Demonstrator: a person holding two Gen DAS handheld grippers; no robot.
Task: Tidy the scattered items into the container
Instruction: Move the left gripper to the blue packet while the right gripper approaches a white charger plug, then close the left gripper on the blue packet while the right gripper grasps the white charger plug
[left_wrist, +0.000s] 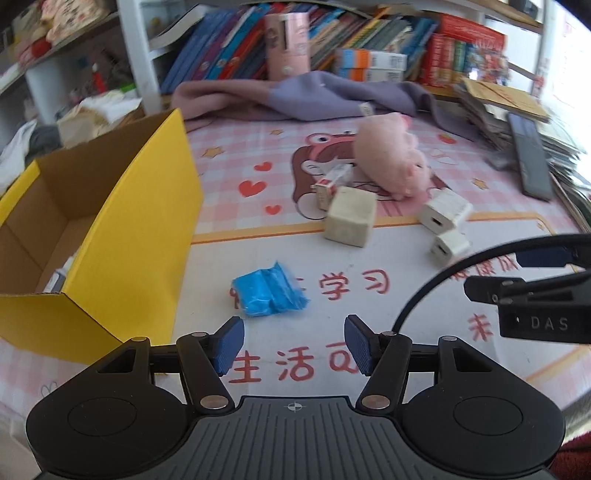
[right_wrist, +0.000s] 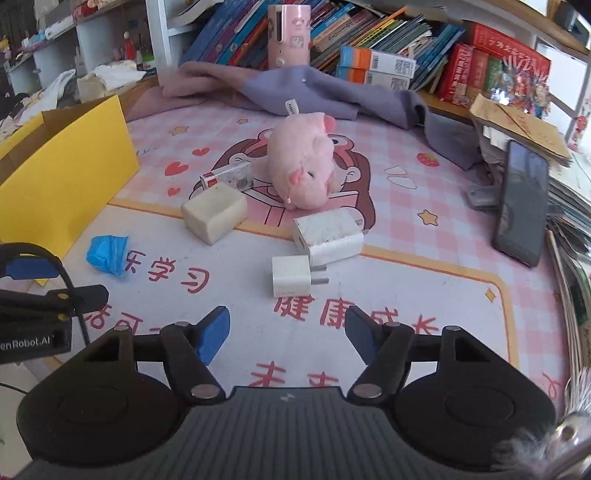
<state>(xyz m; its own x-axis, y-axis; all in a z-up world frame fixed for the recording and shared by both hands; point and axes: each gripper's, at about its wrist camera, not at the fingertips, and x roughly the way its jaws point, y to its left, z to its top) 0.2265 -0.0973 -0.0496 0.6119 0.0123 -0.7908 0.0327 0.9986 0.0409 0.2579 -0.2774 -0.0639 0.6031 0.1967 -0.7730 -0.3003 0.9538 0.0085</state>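
Yellow cardboard box (left_wrist: 122, 229) stands open at the left edge of the pink printed mat (left_wrist: 369, 295), with something pale lying on its floor, too hidden to identify. Scattered on the mat: a crumpled blue packet (left_wrist: 267, 293) nearest the box; a cream block (left_wrist: 351, 216); a small red-and-white carton (left_wrist: 330, 182) touching the block's far side; a pink plush pig (right_wrist: 301, 168) lying on its side; a large white charger (right_wrist: 328, 236) and a small white charger (right_wrist: 291, 275) just beside each other. A purple cloth (right_wrist: 314, 92) is heaped at the mat's far edge, before a row of leaning books (right_wrist: 369, 37) and a pink cylinder (right_wrist: 290, 35). A dark phone (right_wrist: 522, 206) leans against paper stacks at the right.

Left gripper (left_wrist: 293, 345) points steeply down at the mat, jaws parted and empty, the blue packet just beyond its fingertips. Right gripper (right_wrist: 288, 336) is likewise angled down, jaws apart with nothing between them, the small white charger just ahead. Each gripper appears at the edge of the other's view, close alongside.
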